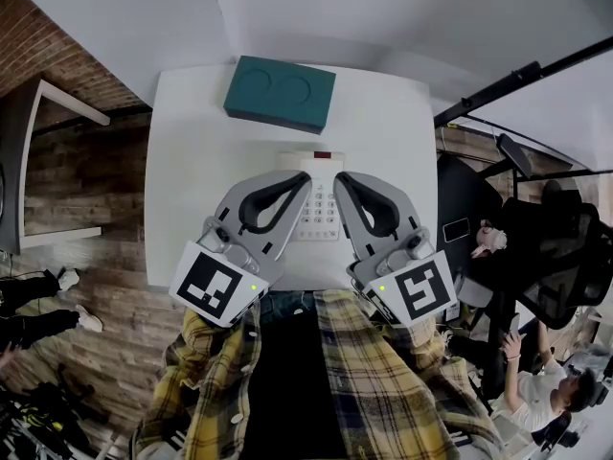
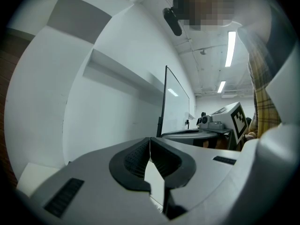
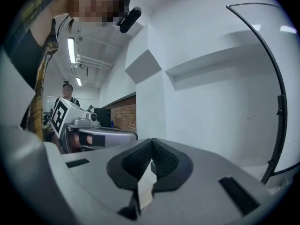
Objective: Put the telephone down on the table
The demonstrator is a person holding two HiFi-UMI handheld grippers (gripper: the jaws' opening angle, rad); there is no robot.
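Head view shows the telephone [image 1: 317,204] lying flat on the desk [image 1: 192,161] at the middle of its near edge, so the set-down looks either done or not yet begun. The left gripper [image 1: 305,178] and right gripper [image 1: 338,177] flank it, each with jaws pressed together on nothing.

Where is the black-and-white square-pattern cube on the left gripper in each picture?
Head view: black-and-white marker cube, lower left of centre.
Left gripper view: not in it.
Right gripper view: left side, mid-height.
Shared landmark: the person's yellow plaid shirt, in all three.
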